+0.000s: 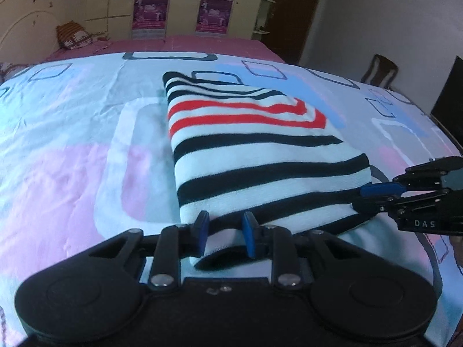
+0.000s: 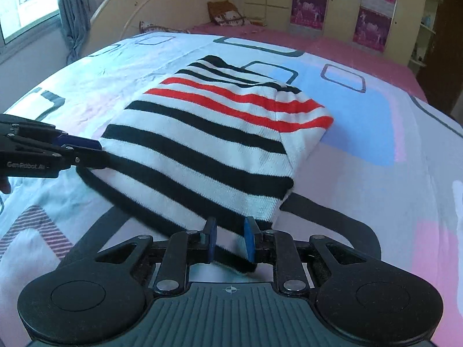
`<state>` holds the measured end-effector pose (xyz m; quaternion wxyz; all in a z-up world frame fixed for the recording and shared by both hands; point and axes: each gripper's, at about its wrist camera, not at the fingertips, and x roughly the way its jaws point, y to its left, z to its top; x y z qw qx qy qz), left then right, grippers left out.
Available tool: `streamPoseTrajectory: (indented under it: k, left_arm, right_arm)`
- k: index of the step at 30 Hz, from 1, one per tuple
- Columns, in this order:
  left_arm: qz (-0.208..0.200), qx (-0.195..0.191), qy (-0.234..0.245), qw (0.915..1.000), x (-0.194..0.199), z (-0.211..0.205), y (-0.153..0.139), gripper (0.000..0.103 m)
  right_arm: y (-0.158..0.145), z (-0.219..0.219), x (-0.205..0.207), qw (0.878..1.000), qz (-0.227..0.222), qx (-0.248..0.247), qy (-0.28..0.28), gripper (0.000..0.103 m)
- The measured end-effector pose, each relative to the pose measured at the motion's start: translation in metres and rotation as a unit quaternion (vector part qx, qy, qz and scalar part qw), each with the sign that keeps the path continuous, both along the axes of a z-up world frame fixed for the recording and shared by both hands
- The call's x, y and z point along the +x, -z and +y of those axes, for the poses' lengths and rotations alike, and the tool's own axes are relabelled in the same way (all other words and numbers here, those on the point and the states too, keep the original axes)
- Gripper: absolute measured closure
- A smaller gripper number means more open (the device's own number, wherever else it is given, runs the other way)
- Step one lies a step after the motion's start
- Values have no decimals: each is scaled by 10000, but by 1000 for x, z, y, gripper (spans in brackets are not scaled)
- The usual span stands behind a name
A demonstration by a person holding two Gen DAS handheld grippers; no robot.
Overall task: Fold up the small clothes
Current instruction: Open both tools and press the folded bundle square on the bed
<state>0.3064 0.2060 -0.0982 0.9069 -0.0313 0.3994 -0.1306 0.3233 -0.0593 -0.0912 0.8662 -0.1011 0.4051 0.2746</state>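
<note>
A small white garment with black and red stripes lies folded on the patterned bedsheet. It also shows in the right wrist view. My left gripper stands partly open at the garment's near left corner, with the hem lying between its blue pads. My right gripper stands partly open at the near right corner, the black hem between its pads. Each gripper also shows from the side in the other view, the right one and the left one, both at the garment's edge.
The bed carries a pastel sheet with rounded squares over a pink cover. A headboard, a pillow and wardrobes stand beyond. A chair and a dark screen stand to the right.
</note>
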Motion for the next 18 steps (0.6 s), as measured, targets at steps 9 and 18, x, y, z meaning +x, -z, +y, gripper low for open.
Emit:
streamPoseTrajectory:
  k: [9,18]
  left_arm:
    - [-88,292,-218,9993,-13,-7,-5,77]
    - [-608,344,-1232,9899,-49,-22,-45,0]
  right_arm:
    - [6,-16,-6,9998,23,55,202,83]
    - [-33,-60,-34,9888,-470,619,1271,0]
